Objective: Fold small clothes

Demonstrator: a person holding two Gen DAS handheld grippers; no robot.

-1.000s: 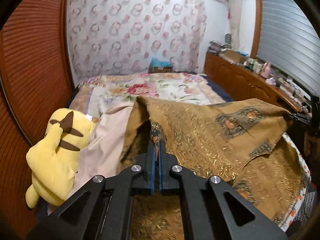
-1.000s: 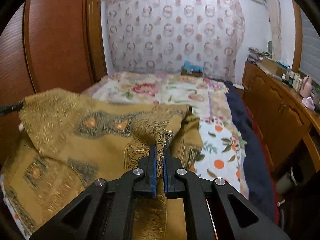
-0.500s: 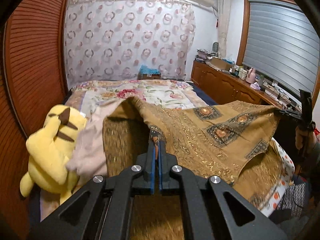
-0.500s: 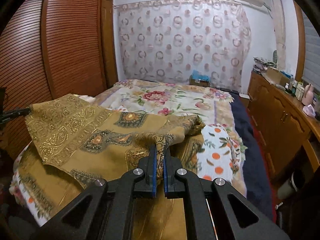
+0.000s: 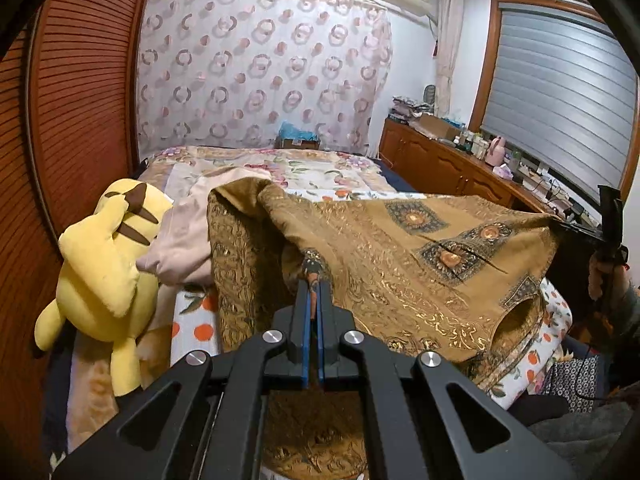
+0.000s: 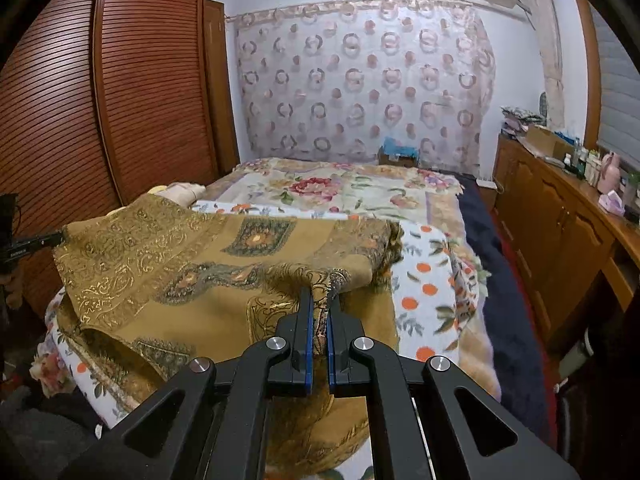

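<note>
Far left, a yellow plush toy (image 5: 104,256) crowds the bed (image 5: 320,170) edge, right beside a pinkish cloth (image 5: 180,248), so little spare room there. Left gripper (image 5: 314,284) is pinched tight on a corner of the gold patterned garment (image 5: 420,264); it hangs soft, thin and light, draping wherever unsupported. Corners and hem look the best holds. Right gripper (image 6: 320,300) nips the other corner, fabric stretched between them above the bed's near end. Further right, open floral bedding, then the wooden cabinet (image 6: 560,240) well clear.
</note>
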